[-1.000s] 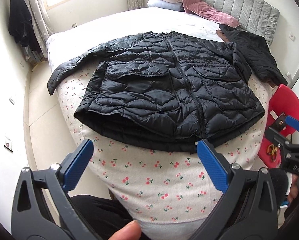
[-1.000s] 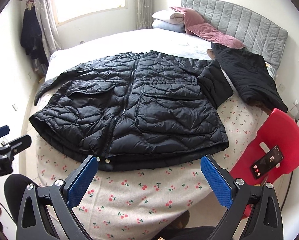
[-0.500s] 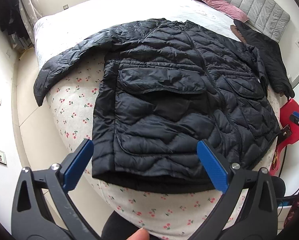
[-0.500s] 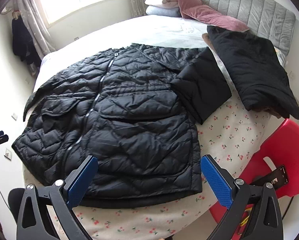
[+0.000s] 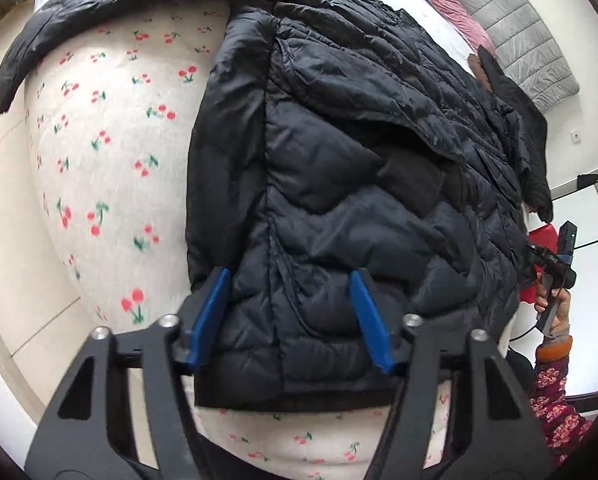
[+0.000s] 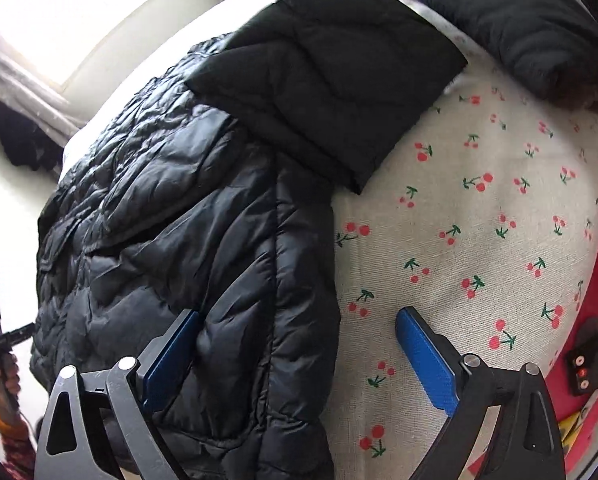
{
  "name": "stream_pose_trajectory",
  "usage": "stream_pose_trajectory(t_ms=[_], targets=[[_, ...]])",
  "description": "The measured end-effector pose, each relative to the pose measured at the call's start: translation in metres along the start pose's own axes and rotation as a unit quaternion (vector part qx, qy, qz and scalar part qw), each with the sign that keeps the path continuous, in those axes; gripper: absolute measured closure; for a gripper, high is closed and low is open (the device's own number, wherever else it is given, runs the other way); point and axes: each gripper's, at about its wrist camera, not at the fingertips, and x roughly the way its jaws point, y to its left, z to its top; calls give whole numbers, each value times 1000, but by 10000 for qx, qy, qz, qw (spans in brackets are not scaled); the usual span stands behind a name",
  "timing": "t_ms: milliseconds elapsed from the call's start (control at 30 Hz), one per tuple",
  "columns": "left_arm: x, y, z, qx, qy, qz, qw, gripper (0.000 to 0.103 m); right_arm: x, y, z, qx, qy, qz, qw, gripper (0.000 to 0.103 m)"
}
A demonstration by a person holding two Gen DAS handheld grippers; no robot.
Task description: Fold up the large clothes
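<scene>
The black quilted jacket (image 5: 359, 168) lies spread flat, front up, on the bed (image 5: 111, 168) with its cherry-print sheet. The step in hand looks like taking hold of the hem corners. The left tool (image 5: 291, 316) straddles the jacket's lower left corner, blades apart; the right tool (image 6: 299, 356) stands wide apart over the lower right edge, one blade on fabric, one over sheet. Next, both likely need to close and lift together. Only the left view shows the outstretched sleeve (image 5: 31, 60); only the right shows the folded-in sleeve (image 6: 331, 76).
</scene>
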Motion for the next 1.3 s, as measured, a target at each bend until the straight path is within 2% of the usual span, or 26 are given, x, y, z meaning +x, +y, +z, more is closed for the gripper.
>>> stream_pose_trajectory(t_ms=[33,67,100,133,200,267,300,367,400,433,467,500,533,567,600,633,700,800,900,967,1000,1033,1100,1167,1233,1300], targets=[[-2,1,-2,3,-17,-25,10000,60,-2,4,-3,-4,38,226,9997,59],[-5,1,-6,14,-35,-8,10000,81,-2,6,-4,-15,70,343,9994,71],[-8,0,-10,27,-61,94,9999,95,-6,14,-7,-129,57,314,9994,83],[-12,1,-12,18,-97,196,9998,98,-10,21,-9,-289,29,195,9994,90],[-28,6,-17,-54,-240,151,9996,98,-25,34,-12,-460,-2,99,9989,94],[-40,7,-19,24,-269,262,9993,99,-48,37,-13,-449,-125,122,9988,94],[-42,7,-22,118,-160,387,9991,99,-54,37,-13,-455,-146,51,9988,94],[-33,7,-26,375,282,1021,9937,99,-56,34,-11,-490,-81,-212,9985,90],[-28,7,-27,499,446,1407,9878,98,-56,32,-12,-511,-37,-507,9974,81],[-27,8,-26,576,472,1729,9821,89,-51,34,-9,-508,-42,-698,9963,71],[-31,7,-23,639,399,1973,9774,70,-52,32,-6,-509,-87,-919,9944,66],[-37,4,-18,657,240,2093,9753,59,-58,32,-3,-546,-211,-1138,9918,57],[-48,-1,-12,676,-67,2186,9734,38,-63,29,-2,-606,-381,-1299,9889,48],[-57,-8,-5,724,-350,2235,9714,28,-73,34,4,-695,-624,-1446,9851,43],[-66,-19,4,843,-679,2255,9682,26,-78,38,9,-756,-801,-1459,9831,34],[-70,-29,12,958,-845,2240,9662,24,-79,42,14,-800,-889,-1447,9822,26],[-68,-52,34,1202,-1071,2166,9629,21,-77,48,30,-943,-1028,-1484,9790,23],[-49,-87,58,1412,-1222,2027,9613,21,-46,68,58,-1266,-1110,-1725,9705,23],[-15,-116,86,1461,-1110,1712,9680,21,-8,81,77,-1464,-1152,-2121,9593,23],[9,-134,97,1538,-986,1580,9704,21,6,75,83,-1495,-1221,-2375,9520,26],[18,-142,99,1588,-1001,1586,9693,21,11,70,89,-1512,-1335,-2543,9458,45],[26,-149,94,1653,-1103,1614,9667,21,11,66,91,-1581,-1476,-2736,9372,87],[37,-165,97,1909,-1421,1707,9561,21,0,63,97,-1779,-1787,-3248,9115,92],[45,-173,99,2193,-1612,1707,9470,21,-24,63,107,-1847,-2039,-3367,9005,93],[58,-175,103,2300,-1563,1677,9458,21,-55,58,132,-1863,-2331,-3721,8789,94],[71,-172,107,2253,-1402,1605,9507,21,-77,46,161,-1707,-2476,-4073,8624,94]])
